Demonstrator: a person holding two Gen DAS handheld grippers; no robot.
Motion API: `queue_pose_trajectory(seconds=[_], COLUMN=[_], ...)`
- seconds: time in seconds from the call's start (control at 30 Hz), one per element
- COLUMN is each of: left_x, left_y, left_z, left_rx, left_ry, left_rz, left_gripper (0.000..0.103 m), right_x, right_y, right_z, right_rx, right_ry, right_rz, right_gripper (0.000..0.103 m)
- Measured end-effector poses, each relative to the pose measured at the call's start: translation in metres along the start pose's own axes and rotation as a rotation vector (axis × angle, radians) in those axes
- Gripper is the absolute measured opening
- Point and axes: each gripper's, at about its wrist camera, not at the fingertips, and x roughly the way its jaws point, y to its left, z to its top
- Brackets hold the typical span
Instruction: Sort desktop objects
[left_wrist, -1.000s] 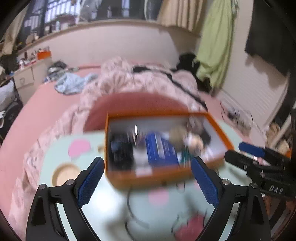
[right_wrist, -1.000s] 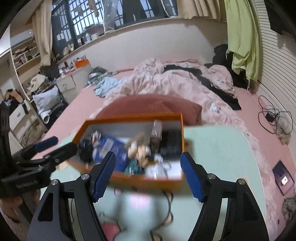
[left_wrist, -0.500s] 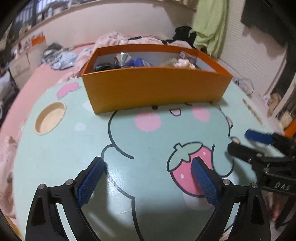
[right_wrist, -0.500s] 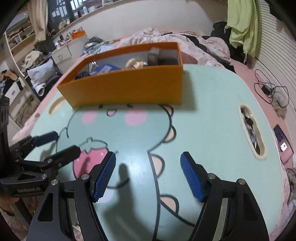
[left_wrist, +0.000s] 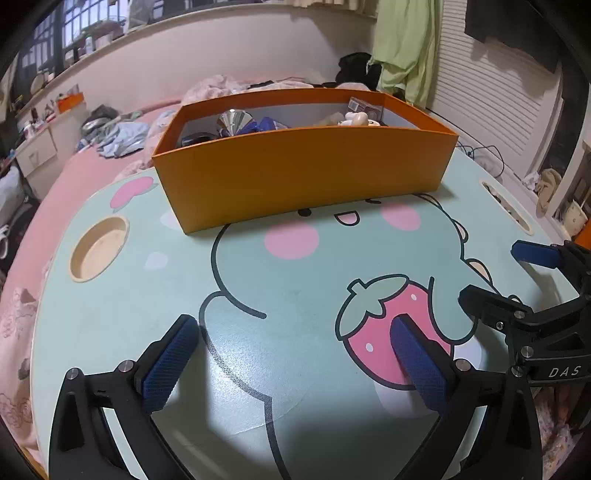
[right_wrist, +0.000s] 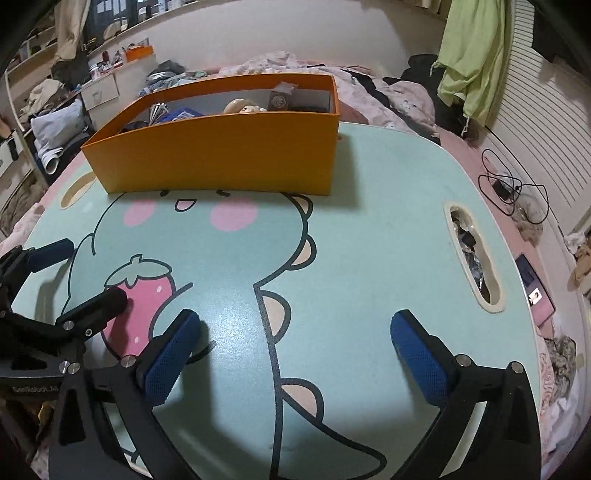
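Observation:
An orange cardboard box (left_wrist: 303, 177) (right_wrist: 221, 155) stands at the far side of the mint-green cartoon table (left_wrist: 110, 314) (right_wrist: 388, 221). Over its rim I see a silver cone (left_wrist: 236, 120), a blue packet (left_wrist: 264, 124), a cream toy figure (right_wrist: 240, 107) and a small brown box (right_wrist: 282, 96). My left gripper (left_wrist: 293, 328) (right_wrist: 94, 271) hovers low over the printed strawberry; its jaws are opening with nothing between them. Beside it on the right, my right gripper (right_wrist: 295, 321) (left_wrist: 491, 273) is also opening, holding nothing.
A round cup recess (left_wrist: 98, 249) is sunk in the table's left side and a long slot (right_wrist: 472, 254) in its right side. A bed with pink bedding (right_wrist: 369, 85) lies behind. Cables (right_wrist: 513, 188) and a phone (right_wrist: 535, 291) lie on the floor at the right.
Both grippers have dropped towards the table: the box, first seen from above, now shows its front wall. The right jaws stand wider apart than half a second ago.

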Motion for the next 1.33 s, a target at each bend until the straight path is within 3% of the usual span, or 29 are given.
queue_pose_trajectory(seconds=[1.33], left_x=[0.0019], left_y=[-0.0035], left_z=[0.0032], left_rx=[0.006], left_ry=[-0.002], left_rz=[-0.006], left_gripper=[0.103], right_x=[-0.0001], right_y=[0.0029], right_z=[-0.002], right_rx=[-0.004], right_ry=[-0.004], right_rz=[0.001], right_gripper=[0.103])
